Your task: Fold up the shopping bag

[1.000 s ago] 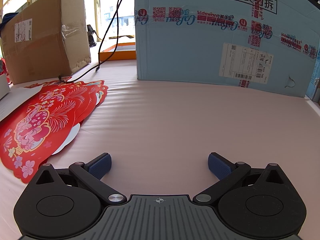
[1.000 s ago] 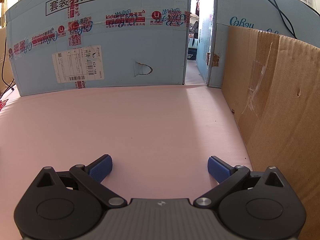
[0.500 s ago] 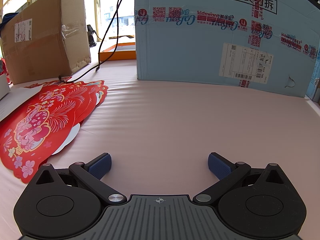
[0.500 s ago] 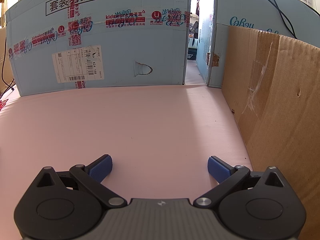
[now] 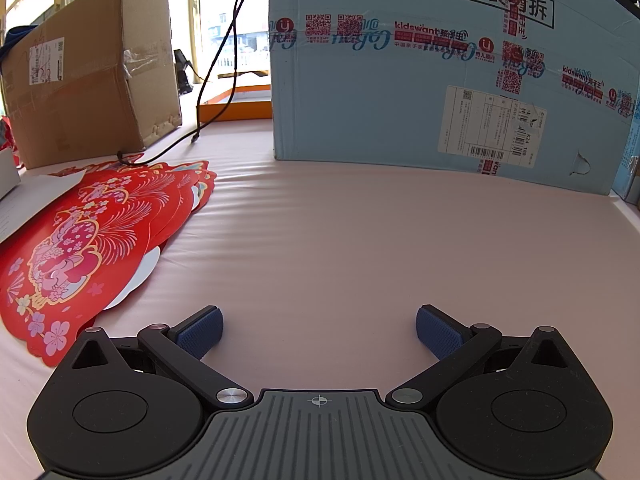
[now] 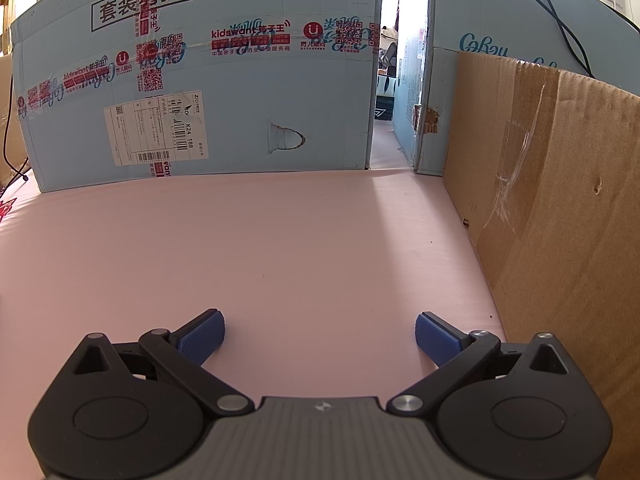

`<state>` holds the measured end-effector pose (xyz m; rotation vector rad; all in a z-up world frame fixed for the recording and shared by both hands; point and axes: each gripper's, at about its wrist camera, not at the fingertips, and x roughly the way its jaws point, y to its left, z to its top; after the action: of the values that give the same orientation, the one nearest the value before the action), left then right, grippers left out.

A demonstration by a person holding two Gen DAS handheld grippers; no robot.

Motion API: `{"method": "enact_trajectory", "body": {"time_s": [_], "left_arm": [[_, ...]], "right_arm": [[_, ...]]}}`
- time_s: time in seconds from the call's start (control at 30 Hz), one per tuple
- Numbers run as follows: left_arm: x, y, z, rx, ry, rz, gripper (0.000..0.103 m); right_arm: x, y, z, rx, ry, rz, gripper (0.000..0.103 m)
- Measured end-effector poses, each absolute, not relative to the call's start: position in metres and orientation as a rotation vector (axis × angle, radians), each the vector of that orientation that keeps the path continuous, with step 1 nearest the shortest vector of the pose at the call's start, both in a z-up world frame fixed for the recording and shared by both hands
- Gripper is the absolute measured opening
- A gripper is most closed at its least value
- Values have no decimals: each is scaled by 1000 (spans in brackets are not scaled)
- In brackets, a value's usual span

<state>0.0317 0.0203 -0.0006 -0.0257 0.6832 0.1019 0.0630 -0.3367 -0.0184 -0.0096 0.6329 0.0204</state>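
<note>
A stack of flat red shopping bags with pink and gold flower prints lies on the pink table cover at the left of the left wrist view. My left gripper hovers low over the cover to the right of the stack, open, nothing between its blue pads. A sliver of red shows at the far left edge of the right wrist view. My right gripper is open too, over bare pink cover, holding nothing.
A large light-blue carton walls the back. A brown box stands back left with a black cable trailing onto the table. A brown cardboard panel closes the right side. White paper lies beside the bags.
</note>
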Motion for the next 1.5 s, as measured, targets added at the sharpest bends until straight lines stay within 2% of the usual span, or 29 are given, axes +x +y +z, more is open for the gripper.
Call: {"method": "enact_trajectory", "body": {"time_s": [1.5], "left_arm": [[32,20,-1,-26,684,102,103]], "right_arm": [[62,-343,-17,-10,632,20,103]]}}
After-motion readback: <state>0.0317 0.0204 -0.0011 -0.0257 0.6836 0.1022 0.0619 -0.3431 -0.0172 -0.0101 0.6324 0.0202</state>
